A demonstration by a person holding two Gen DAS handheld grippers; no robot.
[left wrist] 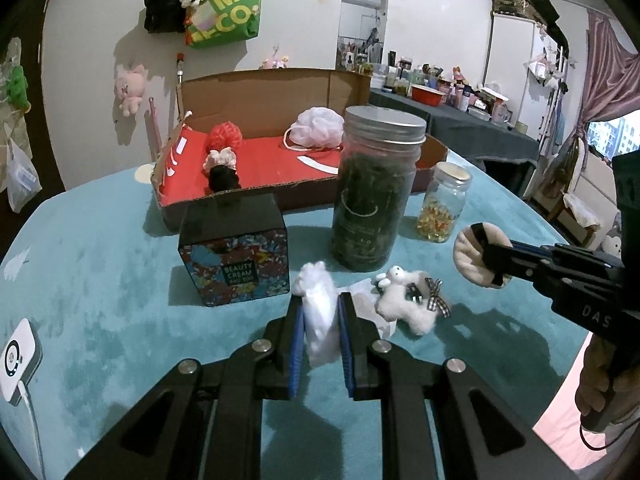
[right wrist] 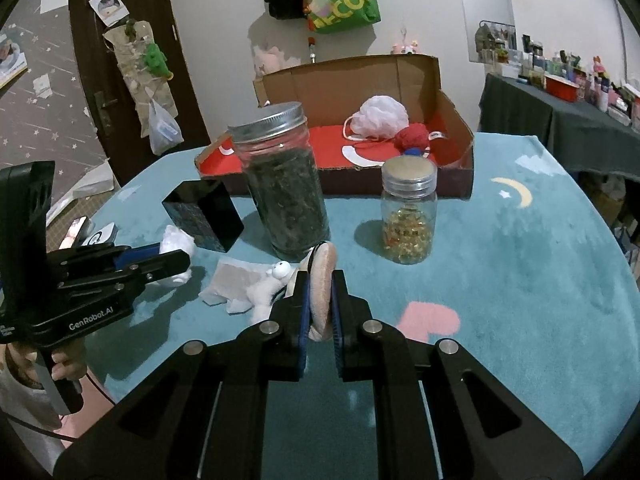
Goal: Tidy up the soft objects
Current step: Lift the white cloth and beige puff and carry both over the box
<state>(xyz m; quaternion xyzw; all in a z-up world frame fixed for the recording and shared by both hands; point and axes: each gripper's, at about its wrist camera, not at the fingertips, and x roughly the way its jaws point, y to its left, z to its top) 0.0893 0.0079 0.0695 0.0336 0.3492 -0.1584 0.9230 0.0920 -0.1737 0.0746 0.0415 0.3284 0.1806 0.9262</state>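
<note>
- Grippers both closed on soft things, both held above the teal tablecloth [left wrist: 100, 272].
- My left gripper [left wrist: 320, 312] pinches a white cotton wad [left wrist: 318, 312] between its blue pads; wad sticks out past the fingertips. In the right wrist view the same left gripper [right wrist: 176, 264] shows from the side with the white wad [right wrist: 176, 242] in it.
- My right gripper [right wrist: 320, 296] clamps a round beige powder puff [right wrist: 322, 292] on edge, upright between the pads. From the left wrist view the right gripper [left wrist: 490, 256] holds the puff [left wrist: 474, 258] out at the right, near the small jar.
- White plush toy [left wrist: 404, 296] with a checked bow lies on the cloth, partly on a crumpled white wrapper [left wrist: 362, 300], just right of my left gripper, not held.
- Cardboard box [left wrist: 256, 96] with red lining sits at the back of the table; inside: pale pink bath pouf [left wrist: 318, 126], red pouf [left wrist: 224, 136], pink scrunchie [left wrist: 218, 160] touching a black scrunchie [left wrist: 222, 178].
- Tall jar [left wrist: 372, 188] with metal lid, dark green contents, stands upright in front of the box.
- Small jar [left wrist: 442, 204] of yellow capsules just right of it, apart.
- Dark patterned cube box [left wrist: 234, 248] labelled beauty cream stands left of the tall jar.
- Green tote bag [left wrist: 226, 8] hangs on the wall behind.
- Hand [right wrist: 60, 364] visible on the left gripper handle.
</note>
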